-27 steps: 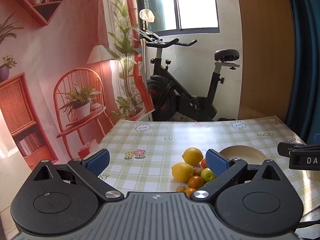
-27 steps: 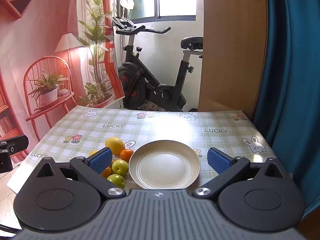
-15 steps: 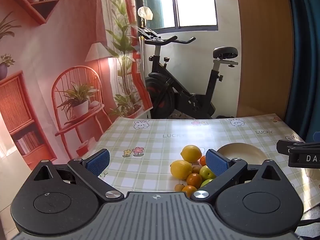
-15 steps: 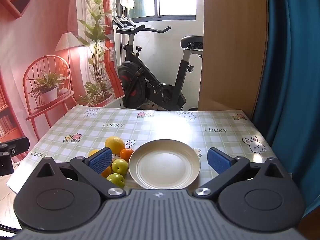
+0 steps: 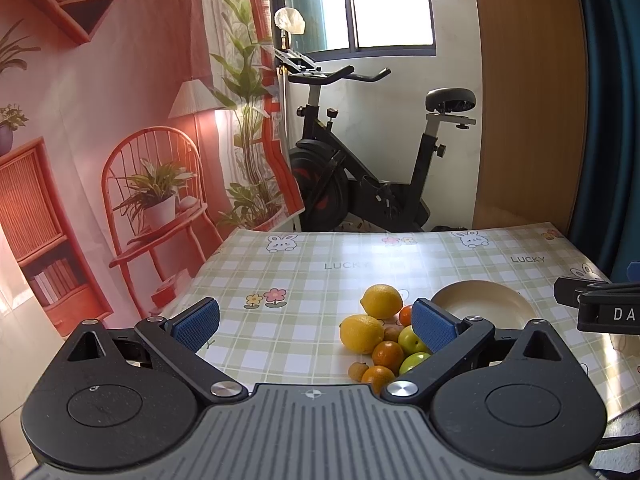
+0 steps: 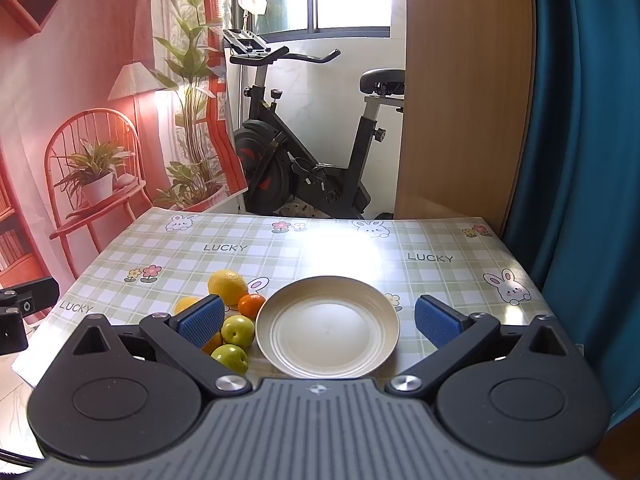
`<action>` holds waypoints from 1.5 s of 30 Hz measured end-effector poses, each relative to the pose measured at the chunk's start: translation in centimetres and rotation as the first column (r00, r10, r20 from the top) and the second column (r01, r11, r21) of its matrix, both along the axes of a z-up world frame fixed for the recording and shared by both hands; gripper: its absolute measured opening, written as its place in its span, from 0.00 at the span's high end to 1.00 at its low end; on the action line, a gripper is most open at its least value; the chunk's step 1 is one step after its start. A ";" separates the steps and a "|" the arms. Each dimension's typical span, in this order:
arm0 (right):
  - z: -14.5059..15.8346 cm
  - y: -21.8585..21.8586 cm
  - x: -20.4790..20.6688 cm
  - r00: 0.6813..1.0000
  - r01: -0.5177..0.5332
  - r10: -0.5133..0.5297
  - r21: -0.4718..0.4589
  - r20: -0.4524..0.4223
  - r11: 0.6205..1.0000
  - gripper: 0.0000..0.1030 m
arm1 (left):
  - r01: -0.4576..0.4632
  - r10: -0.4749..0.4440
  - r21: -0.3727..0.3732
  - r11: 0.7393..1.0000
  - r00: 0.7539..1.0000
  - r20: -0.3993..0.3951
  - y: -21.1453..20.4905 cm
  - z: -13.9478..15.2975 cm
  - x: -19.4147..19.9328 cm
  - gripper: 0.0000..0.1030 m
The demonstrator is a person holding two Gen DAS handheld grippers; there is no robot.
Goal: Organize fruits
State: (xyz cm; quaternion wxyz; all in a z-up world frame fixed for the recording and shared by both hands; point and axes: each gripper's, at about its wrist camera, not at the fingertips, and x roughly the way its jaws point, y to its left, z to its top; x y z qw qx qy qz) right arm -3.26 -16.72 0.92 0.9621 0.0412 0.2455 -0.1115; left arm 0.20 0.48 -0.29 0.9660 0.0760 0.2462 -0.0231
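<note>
My left gripper [image 5: 315, 320] and right gripper [image 6: 320, 319] tilt down toward the plate [image 6: 327, 321], jaws spread wide, holding nothing.

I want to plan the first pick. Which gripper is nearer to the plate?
Right. The right gripper faces the plate directly; the left gripper is left of the plate, with fruit between.
</note>
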 end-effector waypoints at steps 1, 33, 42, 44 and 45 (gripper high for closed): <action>0.0 0.0 0.0 1.000 0.000 0.000 0.000 0.000 1.000 0.00 | 0.000 0.000 0.000 1.000 1.000 -0.001 0.0 0.0 0.0 0.00; -0.1 -0.1 0.1 1.000 0.001 -0.001 0.002 -0.007 1.000 0.00 | -0.004 0.004 -0.002 1.000 1.000 -0.004 0.2 0.1 0.1 0.00; -0.1 -0.1 0.1 1.000 0.001 -0.001 0.001 -0.008 1.000 0.00 | -0.007 0.007 -0.003 1.000 1.000 -0.006 0.2 0.1 0.0 0.00; -0.1 -0.2 0.1 1.000 0.001 -0.001 0.002 -0.009 1.000 0.00 | -0.006 0.006 -0.003 1.000 1.000 -0.007 0.2 0.1 0.0 0.00; -0.1 -0.2 0.1 1.000 0.001 -0.001 0.001 -0.009 1.000 0.00 | -0.006 0.006 -0.003 1.000 1.000 -0.008 0.2 0.1 0.0 0.00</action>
